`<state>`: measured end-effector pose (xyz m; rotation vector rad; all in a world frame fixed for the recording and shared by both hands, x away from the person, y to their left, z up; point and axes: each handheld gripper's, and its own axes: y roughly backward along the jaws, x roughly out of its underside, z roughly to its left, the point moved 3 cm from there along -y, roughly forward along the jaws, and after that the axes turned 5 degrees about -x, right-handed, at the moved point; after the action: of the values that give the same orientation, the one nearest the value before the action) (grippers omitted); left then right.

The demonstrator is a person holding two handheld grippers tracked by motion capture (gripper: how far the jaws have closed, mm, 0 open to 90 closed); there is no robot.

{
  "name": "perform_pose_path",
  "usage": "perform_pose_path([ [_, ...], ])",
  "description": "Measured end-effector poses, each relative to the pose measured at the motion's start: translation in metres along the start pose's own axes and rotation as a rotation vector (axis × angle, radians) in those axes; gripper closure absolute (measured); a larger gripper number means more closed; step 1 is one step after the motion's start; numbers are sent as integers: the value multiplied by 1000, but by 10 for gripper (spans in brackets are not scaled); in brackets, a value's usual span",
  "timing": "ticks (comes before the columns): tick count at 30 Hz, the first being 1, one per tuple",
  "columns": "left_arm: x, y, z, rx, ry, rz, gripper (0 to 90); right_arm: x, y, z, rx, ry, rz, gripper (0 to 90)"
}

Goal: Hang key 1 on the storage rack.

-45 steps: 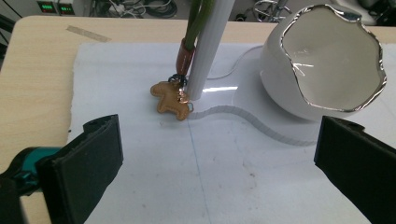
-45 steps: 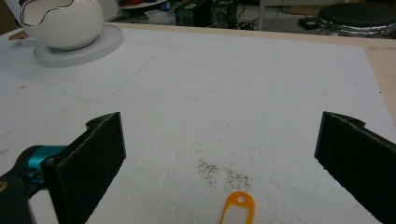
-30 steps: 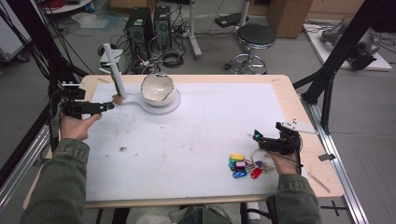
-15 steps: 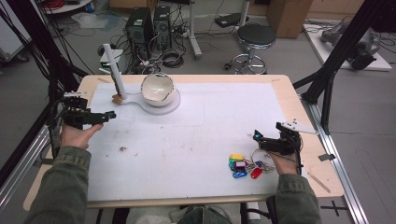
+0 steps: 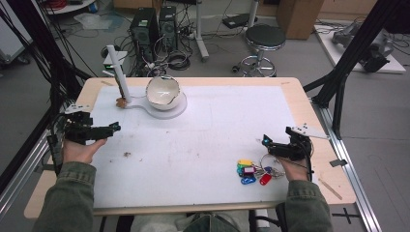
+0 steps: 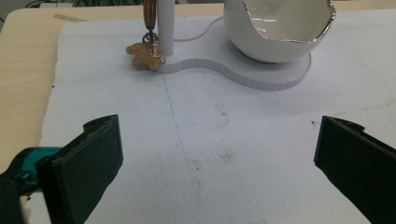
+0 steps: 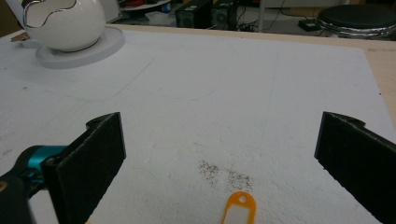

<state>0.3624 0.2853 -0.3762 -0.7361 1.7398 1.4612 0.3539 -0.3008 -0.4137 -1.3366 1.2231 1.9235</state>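
A white egg-shaped bowl stands on a flat white base with an upright white post. A brown gingerbread-shaped charm hangs at the foot of the post. In the left gripper view the charm and bowl lie ahead of the wide-apart jaws. My left gripper is open and holds nothing, near the mat's left edge. A bunch of keys with coloured tags lies at front right. My right gripper is open just above it, with an orange tag below its jaws.
A white foam mat covers most of the wooden table. Small dark crumbs mark the mat at the left. Computer towers, cables and a stool stand on the floor beyond the far edge.
My left gripper has drawn back from the post toward the person's side of the table, still open. The right gripper and the keys have stayed put.
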Motion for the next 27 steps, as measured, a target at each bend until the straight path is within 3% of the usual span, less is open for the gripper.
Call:
perform_pose_path([
  [6, 16, 4, 1, 5, 17, -2, 17, 0, 1, 0, 1, -2, -3, 8],
  [14, 39, 11, 16, -6, 61, -6, 17, 0, 0, 1, 0, -7, 0, 8],
  [20, 52, 20, 20, -21, 53, -70, 17, 1, -1, 2, 2, -6, 6, 8],
  [27, 68, 27, 13, -10, 12, -156, 17, 1, -1, 1, 0, 3, 8, 8],
])
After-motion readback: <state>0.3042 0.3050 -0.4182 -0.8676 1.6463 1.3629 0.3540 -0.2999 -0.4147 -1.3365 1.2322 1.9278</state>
